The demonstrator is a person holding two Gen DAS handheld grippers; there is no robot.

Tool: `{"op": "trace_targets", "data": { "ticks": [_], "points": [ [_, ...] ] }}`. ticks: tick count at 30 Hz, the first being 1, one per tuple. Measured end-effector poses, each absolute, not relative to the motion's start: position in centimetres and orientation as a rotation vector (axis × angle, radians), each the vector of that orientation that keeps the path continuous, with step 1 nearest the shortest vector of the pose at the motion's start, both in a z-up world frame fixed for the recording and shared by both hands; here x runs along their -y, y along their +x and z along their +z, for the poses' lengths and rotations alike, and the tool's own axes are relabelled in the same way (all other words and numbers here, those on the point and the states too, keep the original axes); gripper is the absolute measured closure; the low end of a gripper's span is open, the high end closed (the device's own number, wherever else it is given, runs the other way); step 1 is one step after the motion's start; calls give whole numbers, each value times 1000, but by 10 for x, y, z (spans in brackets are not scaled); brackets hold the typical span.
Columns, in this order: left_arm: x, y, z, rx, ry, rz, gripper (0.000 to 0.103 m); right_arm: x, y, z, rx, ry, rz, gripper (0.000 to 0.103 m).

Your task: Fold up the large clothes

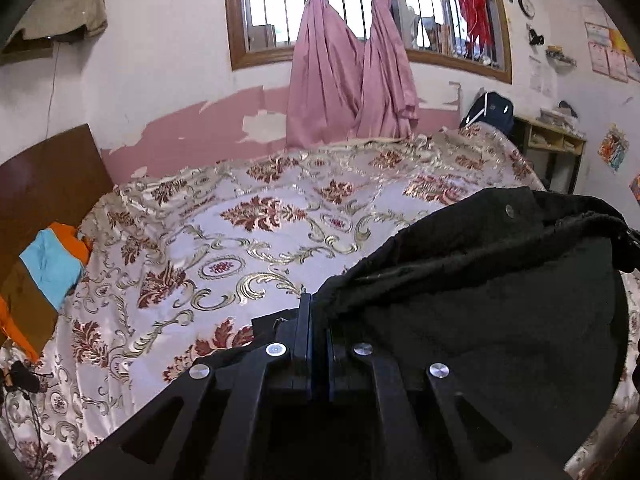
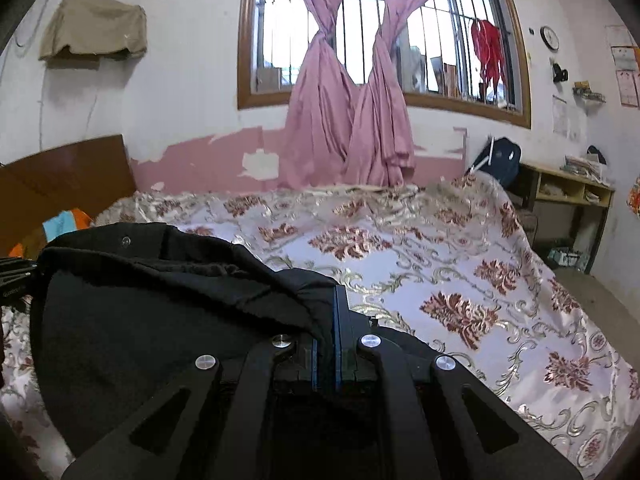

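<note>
A large black fleece garment [image 1: 480, 280] with a metal snap hangs stretched between both grippers above the bed. My left gripper [image 1: 316, 312] is shut on one edge of it, and the cloth spreads off to the right in the left wrist view. In the right wrist view the same black garment [image 2: 140, 300] spreads to the left, and my right gripper [image 2: 334, 308] is shut on its other edge. The far end of the left gripper shows at the left rim of the right wrist view. Much of the garment's lower part is hidden behind the gripper bodies.
The bed is covered by a pale bedspread [image 1: 260, 232] with red and gold floral motifs. Orange, blue and brown clothes [image 1: 44, 276] lie by the wooden headboard [image 1: 48, 168]. Pink curtains [image 1: 344, 80] hang at the barred window. A desk with shelves [image 2: 568, 196] stands at the right.
</note>
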State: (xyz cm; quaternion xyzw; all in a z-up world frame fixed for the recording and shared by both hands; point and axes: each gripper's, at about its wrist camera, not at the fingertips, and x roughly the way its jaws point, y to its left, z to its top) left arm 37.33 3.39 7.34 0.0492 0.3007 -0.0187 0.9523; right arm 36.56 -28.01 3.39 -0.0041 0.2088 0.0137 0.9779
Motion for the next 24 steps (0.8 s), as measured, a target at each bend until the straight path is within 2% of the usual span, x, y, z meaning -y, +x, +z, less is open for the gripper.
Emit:
{"op": "trace_targets", "data": {
  "ticks": [10,14,16,17,18,19,20,24],
  "points": [
    [-48,414,33,-732,-101,-80,94,280,407,-9,-530,3,-2,97],
    [-57,416,29,-758,-191,-107,88,281,407,-15,-555,1,2,93],
    [-61,414,31,-749,-209,-106,79,281,405,-17,-564,-7,6,89],
    [-64,412,34,-733,-225,-99,63,282,403,-16,-561,-3,18,75],
    [-67,409,37,-717,-237,-93,34,282,401,-15,-551,8,33,63],
    [-70,404,42,-683,-257,-77,19,284,396,-13,-529,25,47,41],
    [-73,399,47,-648,-272,-62,7,285,392,-10,-510,35,57,35],
    [-74,385,60,-608,-274,-76,7,285,385,-6,-515,42,91,34]
  ]
}}
